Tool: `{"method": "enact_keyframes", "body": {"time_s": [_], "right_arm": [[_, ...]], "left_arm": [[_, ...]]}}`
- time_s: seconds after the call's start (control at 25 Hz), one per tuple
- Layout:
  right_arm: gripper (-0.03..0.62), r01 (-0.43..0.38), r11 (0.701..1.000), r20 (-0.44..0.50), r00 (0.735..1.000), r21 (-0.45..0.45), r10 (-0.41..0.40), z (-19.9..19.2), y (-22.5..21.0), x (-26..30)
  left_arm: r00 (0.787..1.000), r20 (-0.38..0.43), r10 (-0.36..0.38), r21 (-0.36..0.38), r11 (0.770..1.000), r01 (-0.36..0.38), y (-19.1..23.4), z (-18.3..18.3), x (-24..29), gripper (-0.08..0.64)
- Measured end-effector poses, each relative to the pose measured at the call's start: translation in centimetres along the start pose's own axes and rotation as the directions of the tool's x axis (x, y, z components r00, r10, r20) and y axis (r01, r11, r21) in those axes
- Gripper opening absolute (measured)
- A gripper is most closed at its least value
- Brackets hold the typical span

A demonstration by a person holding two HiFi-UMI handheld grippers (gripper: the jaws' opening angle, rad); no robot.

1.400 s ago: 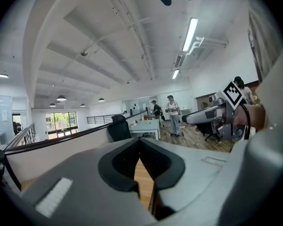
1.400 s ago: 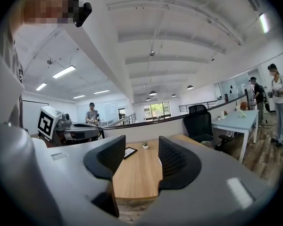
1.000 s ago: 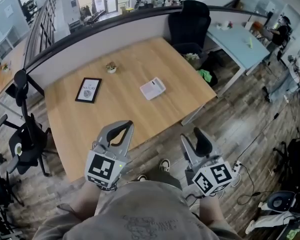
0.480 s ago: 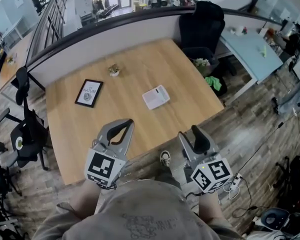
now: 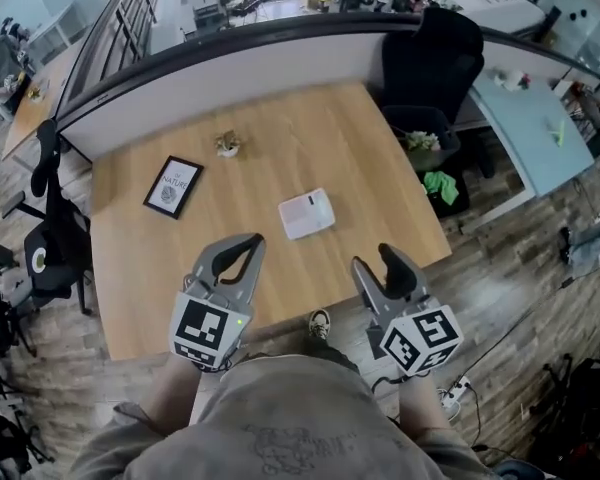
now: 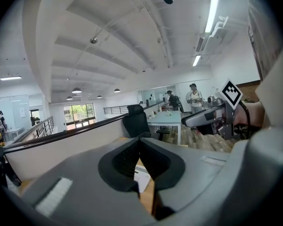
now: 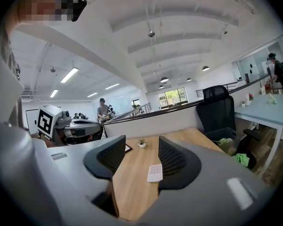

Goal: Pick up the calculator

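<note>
White flat rectangular calculator (image 5: 307,214) lies flat on the light wooden worktop (image 5: 370,158), towards its front half and well apart from both tongs. Its long axis runs across the head view, right end tipped slightly away (which end carries the display: cannot tell).

Left tongs (image 5: 251,241): tips pressed together, nothing between them, held by the worktop's front edge.

Right tongs (image 5: 377,264): standing apart, fairly wide, empty. The calculator shows through the gap in the right gripper view, farther off, untouched.

Black-framed picture (image 5: 174,186) and small potted plant (image 5: 227,145) sit behind and to the left.
</note>
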State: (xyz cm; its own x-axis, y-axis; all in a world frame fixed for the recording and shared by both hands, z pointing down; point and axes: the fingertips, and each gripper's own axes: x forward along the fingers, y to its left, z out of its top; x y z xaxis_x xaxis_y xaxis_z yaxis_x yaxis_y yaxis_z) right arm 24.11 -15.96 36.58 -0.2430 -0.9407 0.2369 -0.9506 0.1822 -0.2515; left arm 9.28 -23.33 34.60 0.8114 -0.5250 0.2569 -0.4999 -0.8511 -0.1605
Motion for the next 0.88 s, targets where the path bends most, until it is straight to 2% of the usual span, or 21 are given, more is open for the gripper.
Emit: {"method": "enact_keyframes", "body": {"time_s": [0.28, 0.52, 0.72, 0.88], "right_arm": [[0.204, -0.084, 0.996, -0.05, 0.995, -0.009, 0.083, 0.8, -5.2, 3.0], [0.204, -0.146, 0.989, -0.086, 0.986, -0.009, 0.145, 0.8, -7.8, 5.2], [0.204, -0.167, 0.986, -0.097, 0.981, 0.011, 0.167, 0.7, -8.8, 6.9], [0.204, -0.154, 0.987, -0.111, 0.981, 0.041, 0.158, 0.0, -9.4, 7.7]], "left_arm": [[0.996, -0.034, 0.085, -0.019, 0.996, -0.086, 0.9, 0.3, 4.8, 0.002], [0.988, -0.053, 0.144, -0.037, 0.989, -0.146, 0.9, 0.2, 6.7, 0.002], [0.984, -0.085, 0.158, -0.038, 0.986, -0.162, 1.2, -0.5, 7.2, 0.002], [0.982, -0.093, 0.161, -0.036, 0.986, -0.165, 1.9, -0.8, 7.1, 0.002]]}}
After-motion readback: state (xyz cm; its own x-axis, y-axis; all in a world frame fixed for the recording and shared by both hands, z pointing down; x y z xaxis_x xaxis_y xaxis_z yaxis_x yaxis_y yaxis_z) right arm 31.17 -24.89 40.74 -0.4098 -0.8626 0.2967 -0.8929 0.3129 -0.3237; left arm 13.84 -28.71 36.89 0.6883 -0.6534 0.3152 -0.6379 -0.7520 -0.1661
